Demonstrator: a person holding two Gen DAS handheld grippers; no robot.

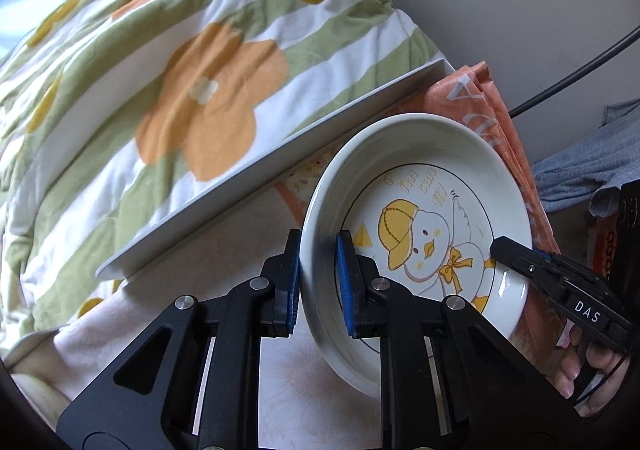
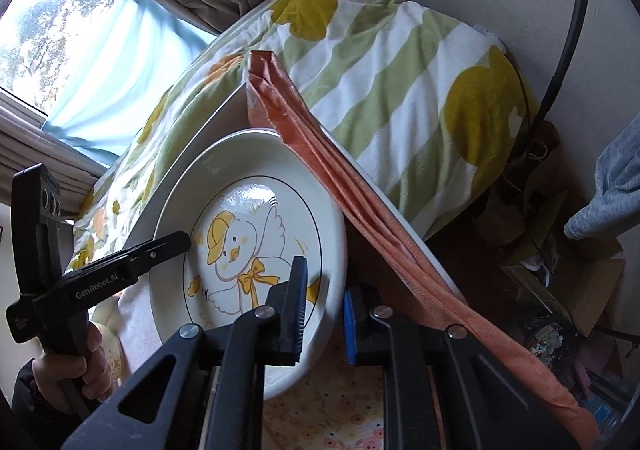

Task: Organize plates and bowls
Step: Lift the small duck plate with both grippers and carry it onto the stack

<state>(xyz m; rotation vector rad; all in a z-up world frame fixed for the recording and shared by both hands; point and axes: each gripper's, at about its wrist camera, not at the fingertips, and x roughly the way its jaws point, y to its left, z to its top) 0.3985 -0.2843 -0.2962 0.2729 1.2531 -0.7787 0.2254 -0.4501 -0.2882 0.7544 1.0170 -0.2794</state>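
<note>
Two grippers clamp one plate (image 1: 420,209) by opposite rims. The left gripper (image 1: 318,282) pinches the rim at 9 o'clock, one blue pad outside the wall, one inside. The plate, printed with a capped duck, sits over a patterned table (image 1: 248,250), between a white board (image 1: 256,165) and orange cloth (image 2: 360,209). The right gripper (image 2: 324,310) pinches the rim at 4 o'clock.
</note>
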